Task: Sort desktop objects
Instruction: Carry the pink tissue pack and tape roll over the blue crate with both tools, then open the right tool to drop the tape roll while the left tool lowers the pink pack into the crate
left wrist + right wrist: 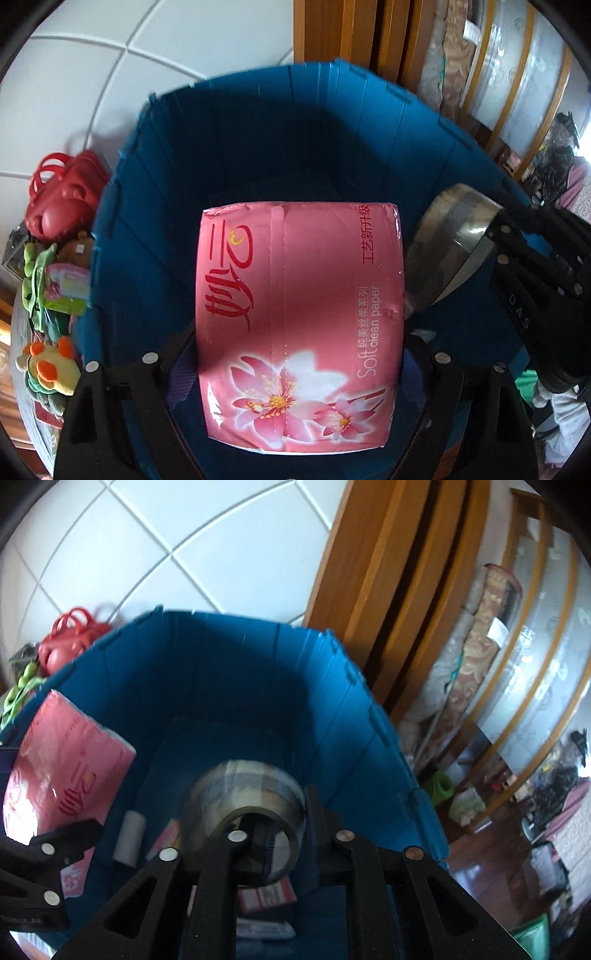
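Pink plastic-wrapped tissue pack (299,325) is sitting clamped between the left tool's (295,373) fingers over the open blue plastic bin (258,122), while the right tool (284,834), beside it, is pinching the wall of a clear tape roll (247,797) above the bin's floor.

Pink tissue pack (299,325) held between the left gripper (299,373) fingers, over a blue bin (229,122). Tape roll (447,247) on the right gripper (532,266) beside it. Toys (51,280) outside, left.
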`<move>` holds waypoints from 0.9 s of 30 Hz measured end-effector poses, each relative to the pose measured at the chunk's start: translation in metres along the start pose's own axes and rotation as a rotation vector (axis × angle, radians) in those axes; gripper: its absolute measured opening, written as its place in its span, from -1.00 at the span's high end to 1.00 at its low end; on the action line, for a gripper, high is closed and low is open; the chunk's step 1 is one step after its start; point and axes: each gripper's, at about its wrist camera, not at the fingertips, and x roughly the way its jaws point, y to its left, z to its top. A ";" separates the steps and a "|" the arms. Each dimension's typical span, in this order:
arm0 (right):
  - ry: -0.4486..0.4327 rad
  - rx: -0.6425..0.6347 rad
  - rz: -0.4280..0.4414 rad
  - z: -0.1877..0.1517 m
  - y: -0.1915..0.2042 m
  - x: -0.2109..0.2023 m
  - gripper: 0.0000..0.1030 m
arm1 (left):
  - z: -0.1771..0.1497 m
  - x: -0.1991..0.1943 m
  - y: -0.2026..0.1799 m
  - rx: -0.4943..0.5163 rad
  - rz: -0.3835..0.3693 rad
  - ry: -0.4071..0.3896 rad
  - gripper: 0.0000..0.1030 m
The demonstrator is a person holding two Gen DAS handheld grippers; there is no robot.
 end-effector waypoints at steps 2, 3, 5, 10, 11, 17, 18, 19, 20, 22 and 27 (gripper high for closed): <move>0.024 -0.024 0.000 -0.002 0.001 0.004 0.22 | -0.002 0.002 -0.004 0.008 -0.005 0.016 -0.72; 0.027 -0.029 -0.002 -0.002 0.002 0.005 -0.19 | -0.004 0.003 -0.006 0.010 -0.002 0.019 -0.72; 0.026 -0.042 -0.004 -0.004 0.004 0.006 -0.65 | -0.006 0.005 -0.008 0.014 0.002 0.029 -0.72; 0.004 -0.032 0.011 -0.003 -0.001 -0.003 -0.72 | -0.010 0.008 -0.007 0.007 -0.010 0.072 -0.72; 0.001 -0.030 0.009 -0.002 -0.002 -0.005 -0.81 | -0.011 0.007 -0.006 0.003 -0.006 0.078 -0.72; -0.022 -0.016 0.025 -0.005 -0.007 -0.014 -0.97 | -0.015 0.002 0.008 -0.049 0.003 0.099 -0.72; -0.024 -0.011 0.031 -0.006 -0.008 -0.014 -0.98 | -0.016 -0.005 0.011 -0.057 0.018 0.082 -0.72; -0.026 -0.008 0.036 -0.006 -0.008 -0.015 -0.98 | -0.016 -0.013 0.012 -0.056 0.012 0.042 -0.72; -0.026 -0.005 0.041 -0.007 -0.008 -0.014 -0.98 | -0.015 -0.017 0.012 -0.049 0.002 0.004 -0.73; -0.022 0.003 0.049 -0.007 -0.008 -0.012 -0.99 | -0.015 -0.023 0.011 -0.050 0.019 -0.018 -0.73; -0.027 0.016 0.069 -0.009 -0.008 -0.014 -0.99 | -0.028 -0.035 0.004 -0.025 0.020 -0.067 -0.74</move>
